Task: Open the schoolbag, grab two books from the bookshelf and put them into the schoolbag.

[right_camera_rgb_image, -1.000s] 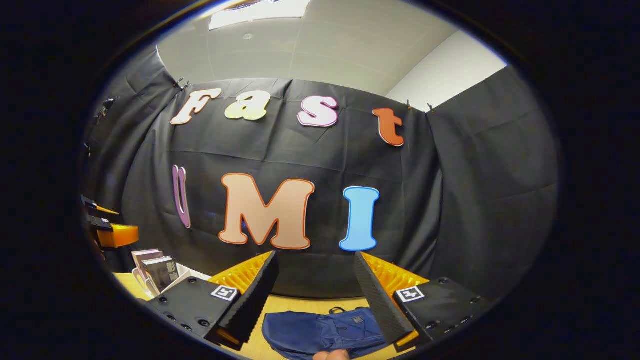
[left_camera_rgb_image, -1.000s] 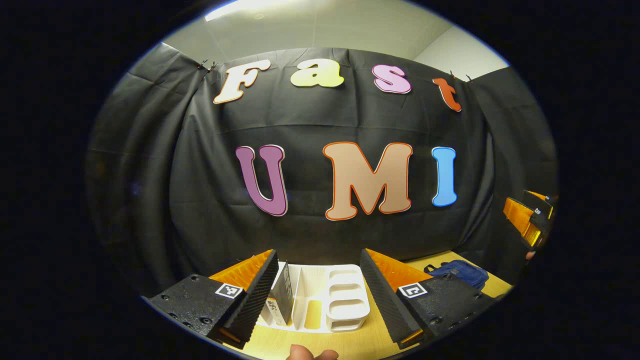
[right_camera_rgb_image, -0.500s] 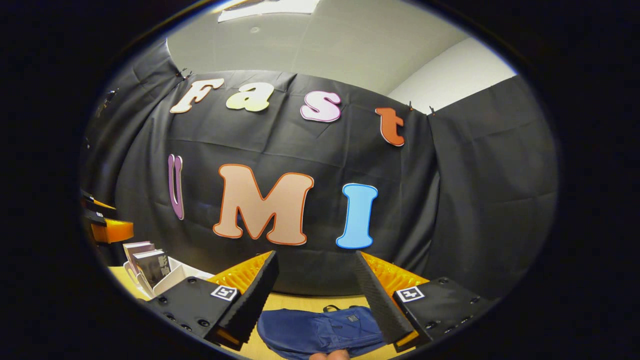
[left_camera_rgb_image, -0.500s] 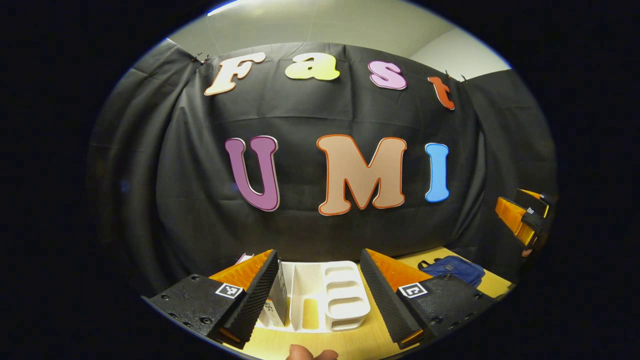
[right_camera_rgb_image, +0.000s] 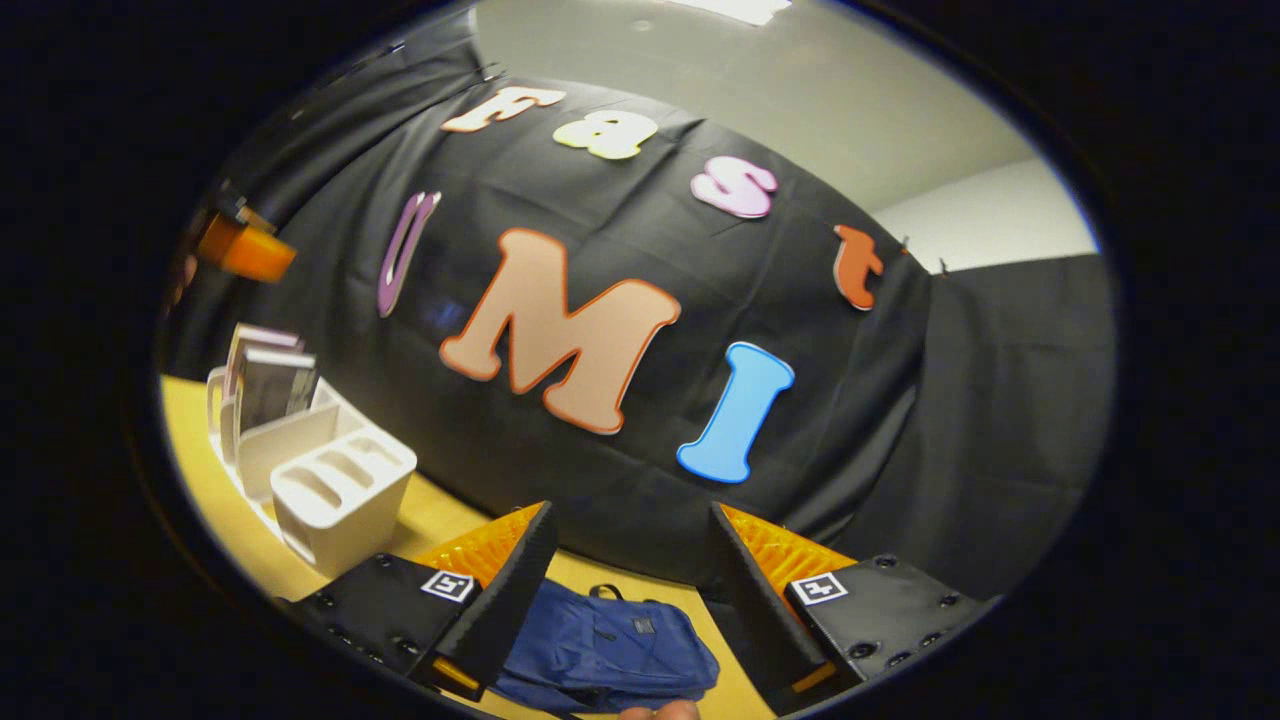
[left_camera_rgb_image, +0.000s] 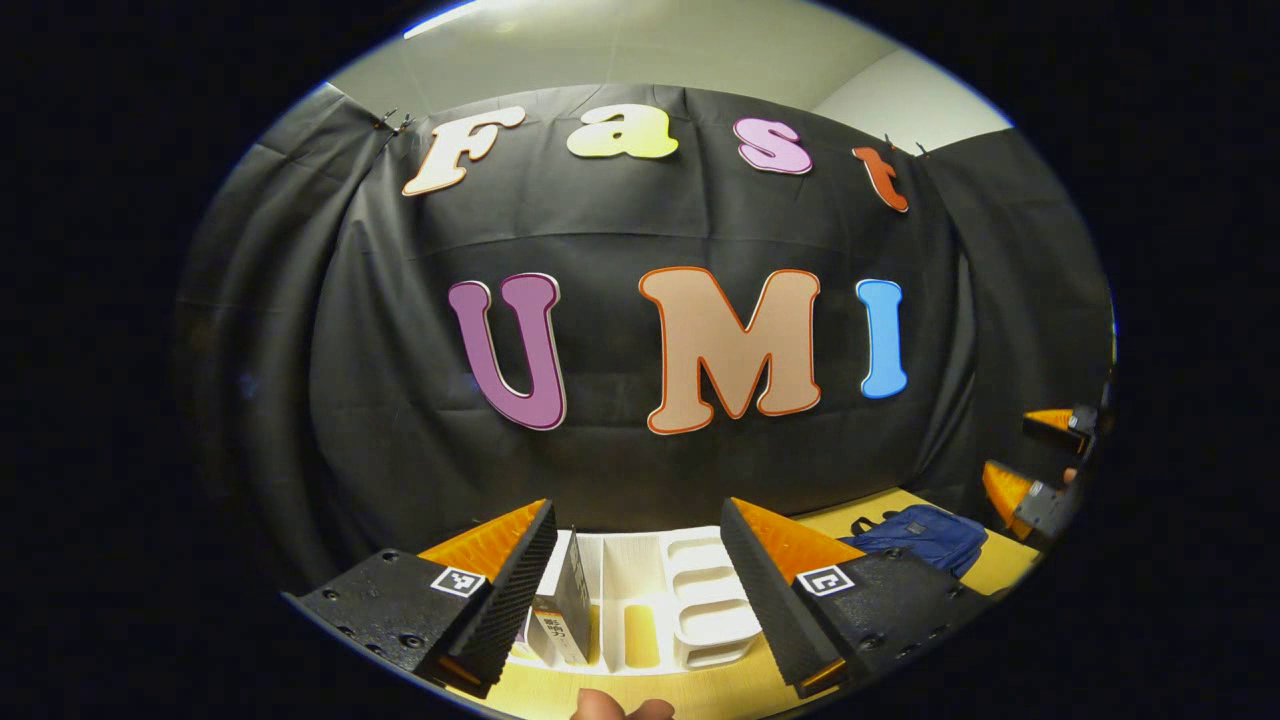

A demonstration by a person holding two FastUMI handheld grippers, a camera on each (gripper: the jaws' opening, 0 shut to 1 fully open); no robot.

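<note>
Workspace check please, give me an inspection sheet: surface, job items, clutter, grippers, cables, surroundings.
Surface: wooden table, bare around the items.
Job's things: blue schoolbag lying flat, looks closed; books standing in the white bookshelf.
Clutter: nothing seen.
Grippers: left gripper open, facing the bookshelf; right gripper open above the schoolbag; neither holds anything.
Cables: nothing seen.
Surroundings: black cloth wall, pale ceiling.

A recording booth inside an office-like room: black cloth wall (left_camera_rgb_image: 400, 400) clipped up behind a wooden table (right_camera_rgb_image: 220, 500), plain ceiling (right_camera_rgb_image: 800, 90) above.
</note>
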